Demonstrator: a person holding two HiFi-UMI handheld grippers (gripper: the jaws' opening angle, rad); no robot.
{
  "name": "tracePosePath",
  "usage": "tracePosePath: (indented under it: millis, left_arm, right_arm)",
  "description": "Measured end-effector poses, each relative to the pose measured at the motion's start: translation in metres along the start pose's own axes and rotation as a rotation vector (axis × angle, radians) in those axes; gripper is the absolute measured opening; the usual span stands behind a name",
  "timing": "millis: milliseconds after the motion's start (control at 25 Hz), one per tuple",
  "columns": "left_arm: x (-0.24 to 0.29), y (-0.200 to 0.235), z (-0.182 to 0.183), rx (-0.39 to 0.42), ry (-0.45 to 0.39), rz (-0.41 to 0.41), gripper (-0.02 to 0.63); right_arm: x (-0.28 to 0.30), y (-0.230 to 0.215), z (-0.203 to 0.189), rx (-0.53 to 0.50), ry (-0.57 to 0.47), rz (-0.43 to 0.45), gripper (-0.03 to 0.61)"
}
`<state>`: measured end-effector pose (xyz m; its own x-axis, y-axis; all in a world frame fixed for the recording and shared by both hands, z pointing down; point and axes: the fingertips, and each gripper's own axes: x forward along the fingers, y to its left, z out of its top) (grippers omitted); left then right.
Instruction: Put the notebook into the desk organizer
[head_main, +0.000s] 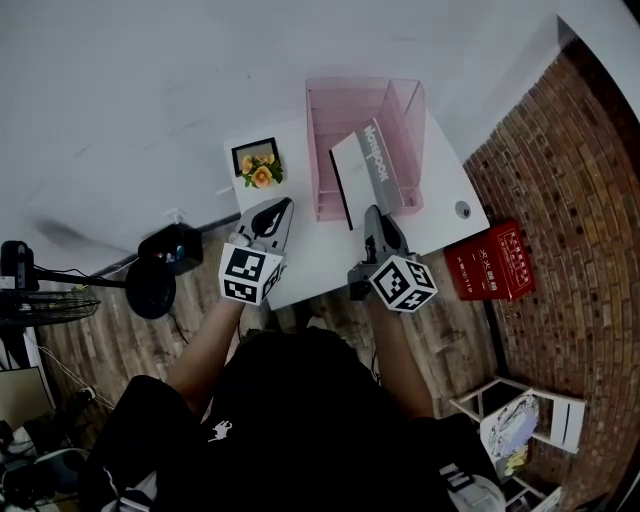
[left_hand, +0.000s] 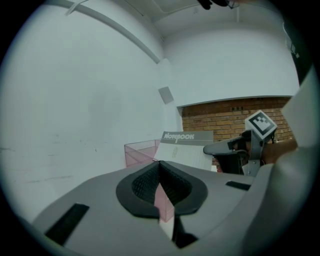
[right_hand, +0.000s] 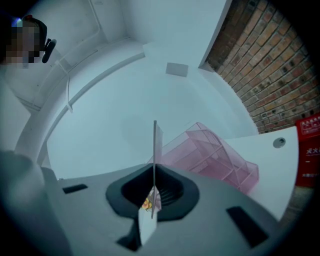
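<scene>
The right gripper (head_main: 374, 212) is clamped tight on the lower edge of the notebook (head_main: 365, 165). It holds the notebook up off the white desk (head_main: 445, 205), tilted, at the near side of the pink desk organizer (head_main: 340, 100) and not yet inside any slot. The left gripper (head_main: 283, 206) hangs near the organizer's front left corner with its jaws pressed together and nothing between them. A small flower picture (head_main: 257, 162) stands just left of the organizer.

A white wall (head_main: 120, 90), brick wall (head_main: 570, 180) — wooden floor (head_main: 465, 335).
</scene>
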<state>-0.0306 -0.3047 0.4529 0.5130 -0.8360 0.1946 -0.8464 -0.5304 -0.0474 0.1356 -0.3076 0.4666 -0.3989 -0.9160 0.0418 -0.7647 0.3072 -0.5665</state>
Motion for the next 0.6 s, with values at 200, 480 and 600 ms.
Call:
tracePosePath:
  millis: [200, 480, 600]
  left_arm:
    - [0.005, -0.005, -0.003, 0.003, 0.001, 0.018, 0.003]
    - [0.011, -0.015, -0.012, 0.014, 0.021, 0.032, 0.002]
    - [0.013, -0.019, -0.014, 0.015, 0.028, 0.031, 0.003]
  right_arm:
    - [0.004, -0.005, -0.001, 0.02, -0.005, 0.017, 0.012]
    - [0.011, -0.009, -0.003, 0.092, -0.021, 0.02, 0.012]
    - [0.015, -0.012, -0.004, 0.127, -0.027, 0.018, 0.012]
